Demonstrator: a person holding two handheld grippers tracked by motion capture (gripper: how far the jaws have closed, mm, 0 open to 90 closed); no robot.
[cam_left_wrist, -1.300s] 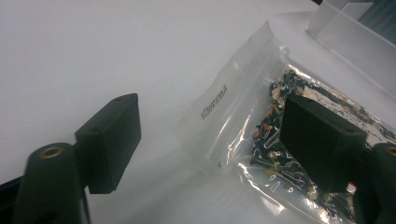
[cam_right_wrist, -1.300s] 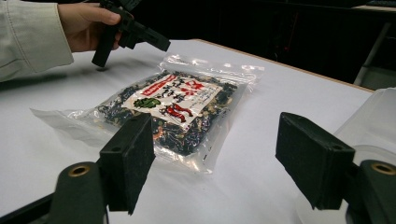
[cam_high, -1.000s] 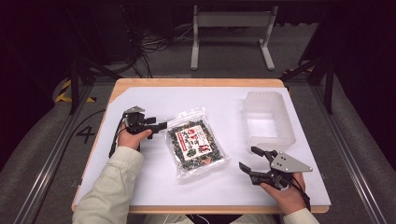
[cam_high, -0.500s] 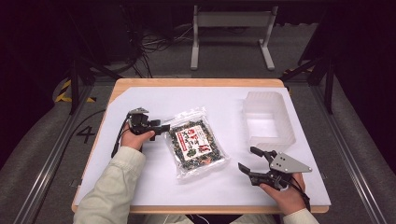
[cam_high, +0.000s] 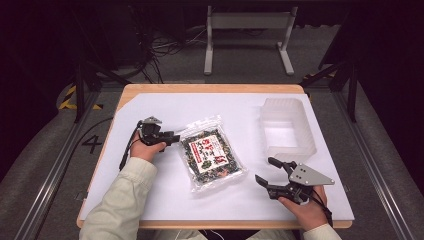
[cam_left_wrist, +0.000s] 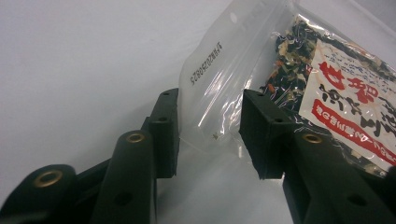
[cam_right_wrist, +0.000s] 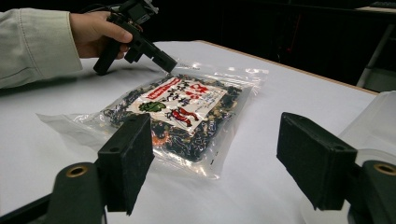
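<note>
Starting nearest the person: right gripper sits low at the near right of the snack bag, well apart from it, held in the right hand with the wrist flat and the grey plate on top. Jaws point at the bag's near corner and stand wide, released, nothing between them; the right gripper view shows bare white table in the gap.

Bag lies flat mid-table, label up, corners skewed to the table edges.

Left gripper is at the bag's far left corner, left hand wrapped round the grip, forearm angled in from the near edge, jaws roughly level. They've just been closing, with the clear corner flap between them; in the left gripper view gaps remain on both sides, pads not yet clamped.

Clear plastic tray stands right of the bag, farther back, apart.
</note>
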